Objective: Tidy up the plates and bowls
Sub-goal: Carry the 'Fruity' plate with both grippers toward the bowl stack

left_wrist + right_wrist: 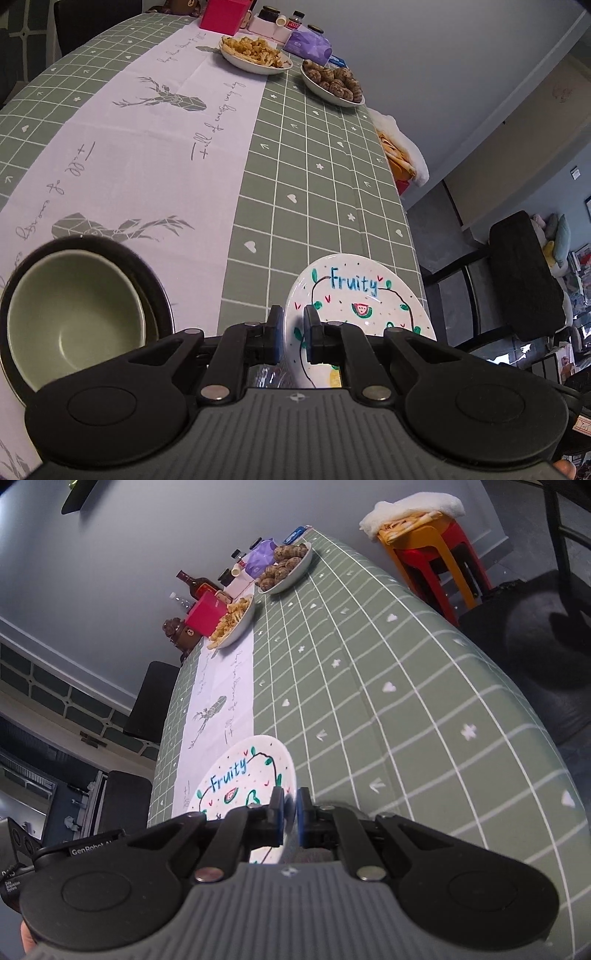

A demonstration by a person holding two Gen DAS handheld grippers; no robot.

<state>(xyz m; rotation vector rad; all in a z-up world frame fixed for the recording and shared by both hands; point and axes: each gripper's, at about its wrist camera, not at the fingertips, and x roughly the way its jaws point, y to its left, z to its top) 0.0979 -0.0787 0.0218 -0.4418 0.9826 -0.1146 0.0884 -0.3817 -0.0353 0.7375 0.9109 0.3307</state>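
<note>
A white plate (pixel 364 295) painted with "Fruity" and a watermelon is held by both grippers at opposite edges, over the green checked tablecloth near the table's right edge. My left gripper (pixel 293 326) is shut on the plate's left rim. In the right wrist view the same plate (pixel 240 771) shows to the left, with my right gripper (pixel 290 806) shut on its right rim. A pale green bowl (pixel 74 317) sits nested inside a dark bowl (pixel 155 284) on the white runner, to the left of my left gripper.
At the table's far end stand a plate of fries (pixel 255 55), a plate of round brown food (pixel 332 83), a pink box (pixel 223 14), a purple bag (pixel 310 44) and jars. A black chair (pixel 524 273) and a towel-covered stool (pixel 424 524) stand beside the table.
</note>
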